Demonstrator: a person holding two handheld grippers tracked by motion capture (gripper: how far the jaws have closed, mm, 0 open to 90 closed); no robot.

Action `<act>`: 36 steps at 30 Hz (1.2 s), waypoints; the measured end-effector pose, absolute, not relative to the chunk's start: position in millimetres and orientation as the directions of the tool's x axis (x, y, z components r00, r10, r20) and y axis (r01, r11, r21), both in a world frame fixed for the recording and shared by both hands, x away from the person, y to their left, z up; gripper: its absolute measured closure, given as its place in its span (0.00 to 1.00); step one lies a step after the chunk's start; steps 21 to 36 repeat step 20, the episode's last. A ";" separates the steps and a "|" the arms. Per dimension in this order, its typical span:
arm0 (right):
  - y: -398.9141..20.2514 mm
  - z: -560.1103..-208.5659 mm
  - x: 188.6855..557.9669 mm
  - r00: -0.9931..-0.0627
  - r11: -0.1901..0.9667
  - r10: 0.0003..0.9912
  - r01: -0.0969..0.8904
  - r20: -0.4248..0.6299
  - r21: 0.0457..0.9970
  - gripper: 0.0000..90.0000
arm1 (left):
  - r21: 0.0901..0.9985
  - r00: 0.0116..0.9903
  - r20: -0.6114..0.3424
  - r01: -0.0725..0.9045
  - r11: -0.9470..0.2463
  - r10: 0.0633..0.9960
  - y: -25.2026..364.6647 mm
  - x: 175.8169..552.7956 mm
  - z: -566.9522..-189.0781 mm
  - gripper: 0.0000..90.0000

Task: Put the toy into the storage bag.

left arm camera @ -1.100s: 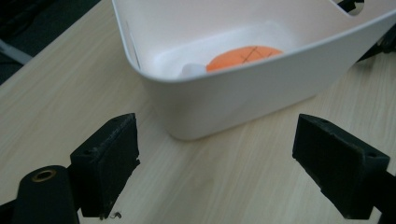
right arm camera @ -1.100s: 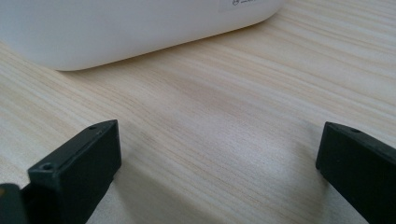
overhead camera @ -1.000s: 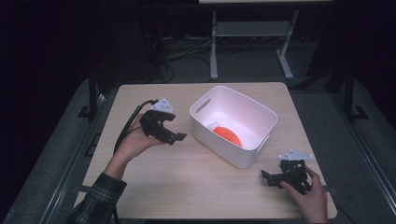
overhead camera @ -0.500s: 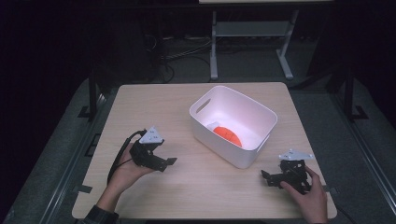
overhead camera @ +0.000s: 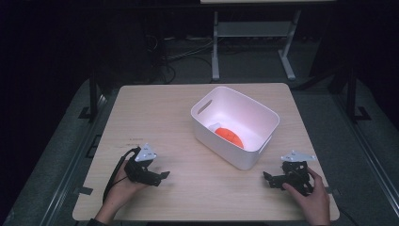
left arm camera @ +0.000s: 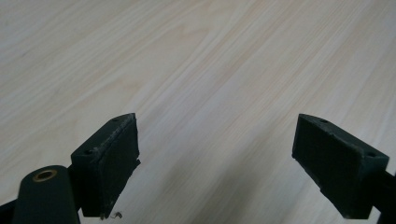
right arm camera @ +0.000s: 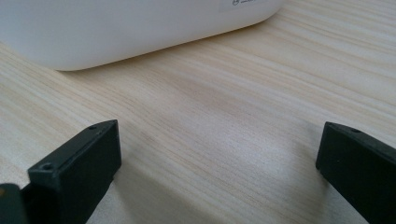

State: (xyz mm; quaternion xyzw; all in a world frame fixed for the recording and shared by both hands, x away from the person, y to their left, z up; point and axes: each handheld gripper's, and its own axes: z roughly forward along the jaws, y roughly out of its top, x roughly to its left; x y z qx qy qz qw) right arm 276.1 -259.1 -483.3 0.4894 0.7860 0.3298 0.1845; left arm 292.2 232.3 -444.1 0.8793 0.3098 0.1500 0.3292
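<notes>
Left gripper (overhead camera: 162,176) low over near-left part of table (overhead camera: 155,113), jaws spread wide, nothing between, only bare wood under them in left gripper view. Right gripper (overhead camera: 268,178) low at near-right corner, jaws likewise wide and empty, pointing toward white bin (overhead camera: 256,120). Bin wall (right arm camera: 121,28) close ahead in right gripper view. Orange object (overhead camera: 229,136) lying inside bin on its floor, well apart from both grippers.

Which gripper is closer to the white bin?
Right. The right gripper sits just off the white bin at its near corner; the left gripper rests farther away, out to the bin's left.
</notes>
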 end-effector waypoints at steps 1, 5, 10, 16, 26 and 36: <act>-259.1 -483.3 276.1 -0.453 0.304 0.891 0.648 0.033 0.699 0.00 | 0.672 0.759 0.053 0.454 -0.585 0.649 233.9 291.5 -445.4 0.15; -259.2 -483.3 276.1 -0.453 0.304 0.891 0.647 0.032 0.699 0.00 | 0.667 0.746 0.043 0.474 -0.575 0.665 242.3 288.2 -452.6 0.15; -259.1 -483.3 276.1 -0.453 0.304 0.891 0.648 0.033 0.699 0.00 | 0.656 0.737 0.042 0.490 -0.575 0.675 248.0 284.6 -460.9 0.15; -259.1 -483.3 276.1 -0.453 0.304 0.891 0.647 0.032 0.699 0.00 | 0.647 0.735 0.037 0.499 -0.577 0.677 250.6 283.5 -464.4 0.15; -259.1 -483.3 276.1 -0.453 0.303 0.891 0.648 0.033 0.699 0.00 | 0.651 0.735 0.026 0.502 -0.570 0.677 250.8 283.1 -466.4 0.15; -259.1 -483.3 276.1 -0.453 0.303 0.891 0.648 0.033 0.699 0.00 | 0.651 0.735 0.026 0.502 -0.570 0.677 250.8 283.1 -466.4 0.15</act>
